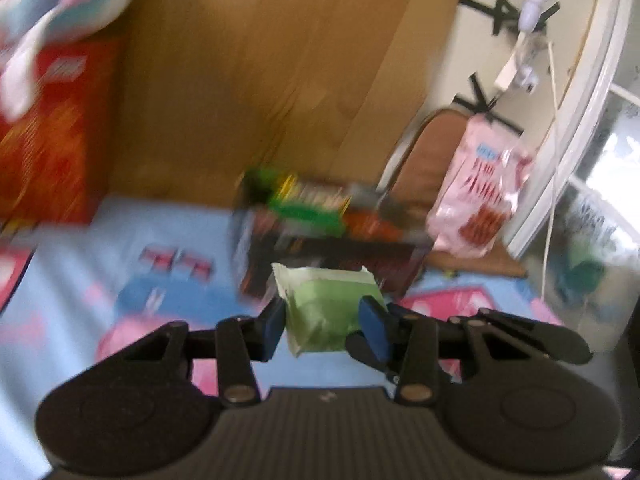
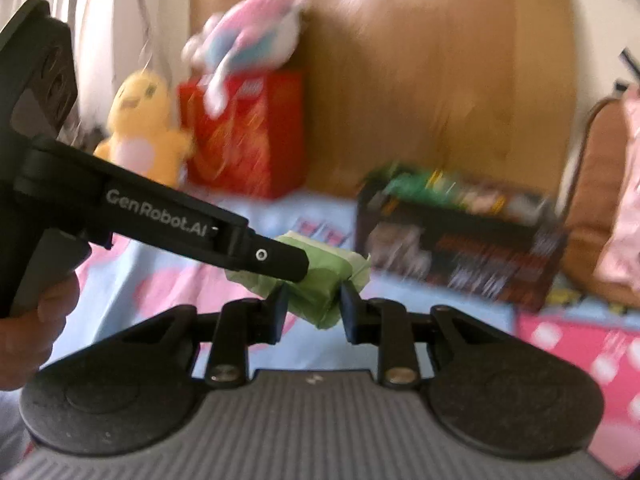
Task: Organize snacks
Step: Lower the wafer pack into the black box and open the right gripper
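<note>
A pale green snack packet [image 1: 328,304] hangs above the blue and pink mat [image 1: 120,248], with both grippers on it. In the left wrist view my left gripper [image 1: 324,324] is shut on the packet, its blue pads pressing both sides. In the right wrist view my right gripper [image 2: 314,308] is shut on the same green packet [image 2: 320,280], lower down. The left gripper's black finger [image 2: 288,260] reaches in from the left across the packet's top. Just beyond stands a dark open box [image 1: 332,248] holding several blurred snack packs [image 2: 440,188].
A red carton [image 2: 248,136] with a pink and white plush [image 2: 252,36] on top stands at the back left, beside a yellow plush [image 2: 140,128]. A wooden board [image 1: 260,80] rises behind. A pink bag [image 1: 476,200] leans on a brown cushion at the right. A hand [image 2: 32,340] holds the left gripper.
</note>
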Tool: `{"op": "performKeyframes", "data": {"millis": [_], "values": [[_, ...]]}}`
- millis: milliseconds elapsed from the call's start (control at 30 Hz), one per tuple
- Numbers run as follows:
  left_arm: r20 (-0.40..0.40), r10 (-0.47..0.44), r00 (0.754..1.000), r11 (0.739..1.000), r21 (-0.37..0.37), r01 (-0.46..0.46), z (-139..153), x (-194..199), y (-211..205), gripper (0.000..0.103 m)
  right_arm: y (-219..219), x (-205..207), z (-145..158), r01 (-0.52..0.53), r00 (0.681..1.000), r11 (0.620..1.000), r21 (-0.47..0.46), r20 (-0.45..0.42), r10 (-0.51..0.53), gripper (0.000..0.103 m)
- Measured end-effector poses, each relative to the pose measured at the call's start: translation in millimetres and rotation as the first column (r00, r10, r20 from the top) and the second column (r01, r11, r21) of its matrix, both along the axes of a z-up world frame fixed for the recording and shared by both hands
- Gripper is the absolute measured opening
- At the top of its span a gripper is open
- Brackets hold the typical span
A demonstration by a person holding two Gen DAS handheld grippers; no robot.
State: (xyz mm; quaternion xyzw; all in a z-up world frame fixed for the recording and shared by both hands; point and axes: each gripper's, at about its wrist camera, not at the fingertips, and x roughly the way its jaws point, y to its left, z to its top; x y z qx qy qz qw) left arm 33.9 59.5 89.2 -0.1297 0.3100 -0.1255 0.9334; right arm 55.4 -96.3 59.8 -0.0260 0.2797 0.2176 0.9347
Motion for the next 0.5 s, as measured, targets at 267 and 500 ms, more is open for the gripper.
{"op": "performKeyframes", "data": {"millis": [267,500], "values": [[0.025,-0.02,0.999,0.998,0.057,0.019,5.4,104.9,-39.2,0.04,-37.0,85.7,7.6,0.114,0.993,0.993,-0.04,0.048,-0.113,0.029],[0.014,0.017,1.0,0.995,0.103,-0.019,-16.6,125.6,-54.0,0.044,-63.5,109.3,-21.4,0.291,0.957,0.953,-0.087,0.051,-0.287,0.039]]}}
